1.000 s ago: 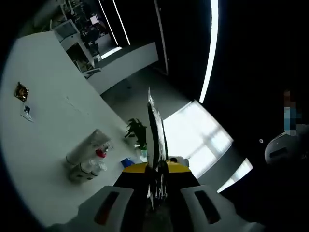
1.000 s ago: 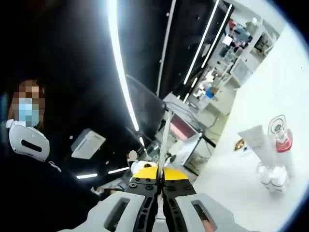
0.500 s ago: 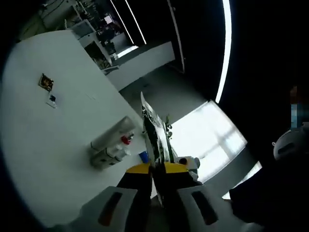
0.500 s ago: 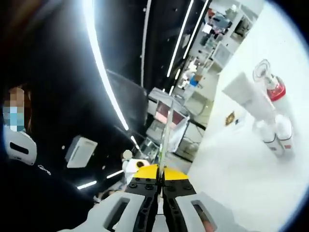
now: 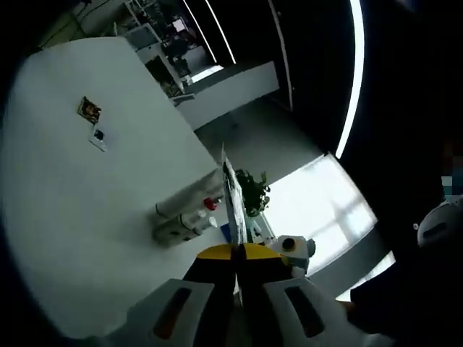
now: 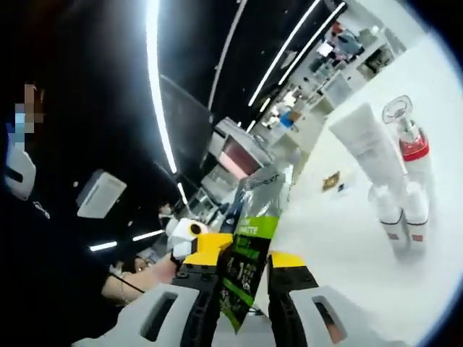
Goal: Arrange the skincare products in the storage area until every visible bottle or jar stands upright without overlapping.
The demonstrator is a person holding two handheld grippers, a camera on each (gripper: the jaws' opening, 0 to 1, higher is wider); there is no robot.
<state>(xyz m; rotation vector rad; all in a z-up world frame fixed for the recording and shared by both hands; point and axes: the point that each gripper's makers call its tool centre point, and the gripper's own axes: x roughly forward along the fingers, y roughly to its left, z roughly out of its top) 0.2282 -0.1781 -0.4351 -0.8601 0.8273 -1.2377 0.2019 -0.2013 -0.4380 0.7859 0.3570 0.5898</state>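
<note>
Right tongs (image 6: 242, 278): closed on a flat green and silver sachet (image 6: 249, 249), which stood up between the two jaws.
Left tongs (image 5: 235, 264): jaws pressed together on a thin sachet edge (image 5: 231, 199), seen from its side.
Pose: both tongs were lifted above the white table (image 5: 65, 210) and held tilted.
Skincare products: a white tube (image 6: 362, 144), a bottle with red collar (image 6: 412, 144) and two small white bottles (image 6: 398, 217) were touching in one group on the table, well apart from both tongs.
Far: a small packet (image 5: 90, 110) lay alone on the table.
</note>
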